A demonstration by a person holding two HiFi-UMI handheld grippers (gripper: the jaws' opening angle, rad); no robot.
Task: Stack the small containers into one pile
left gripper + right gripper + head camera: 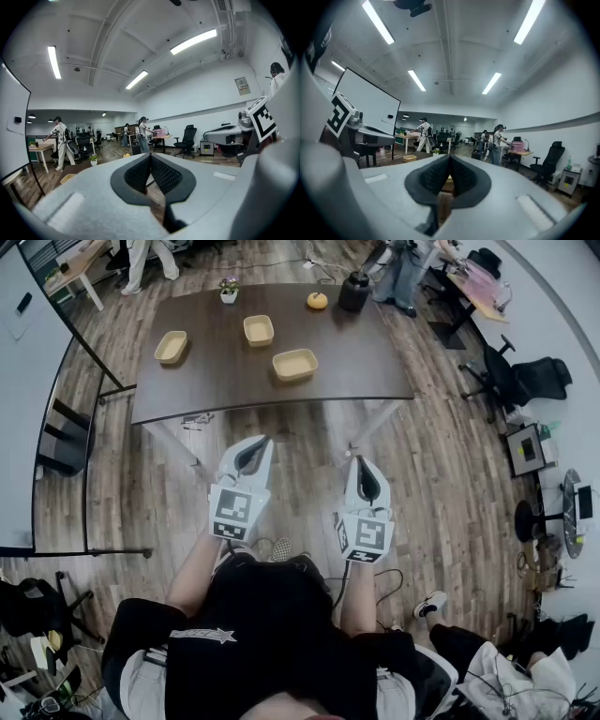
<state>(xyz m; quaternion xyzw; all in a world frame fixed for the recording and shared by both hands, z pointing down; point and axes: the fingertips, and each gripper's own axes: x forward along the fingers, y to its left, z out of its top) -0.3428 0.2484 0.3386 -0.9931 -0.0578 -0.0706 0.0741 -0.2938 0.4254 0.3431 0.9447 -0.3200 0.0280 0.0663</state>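
Note:
Three small tan containers stand apart on the dark table [216, 390]: one at the left [172, 346], one at the middle back [259, 330], one nearer the front [295, 364]. Both grippers hang in front of the table's near edge, away from the containers. My left gripper [266, 441] is shut with nothing in it; its pads meet at the tip [150, 155]. My right gripper [356, 462] is shut and empty too [450, 157]. A container [68, 178] shows low at the left of the left gripper view, and one [409, 158] shows far off in the right gripper view.
At the table's far edge are a small potted plant [229, 291], an orange round thing [317, 300] and a black object [354, 292]. Office chairs [516, 381] and desks stand to the right, a whiteboard frame [89, 352] to the left. People stand beyond the table.

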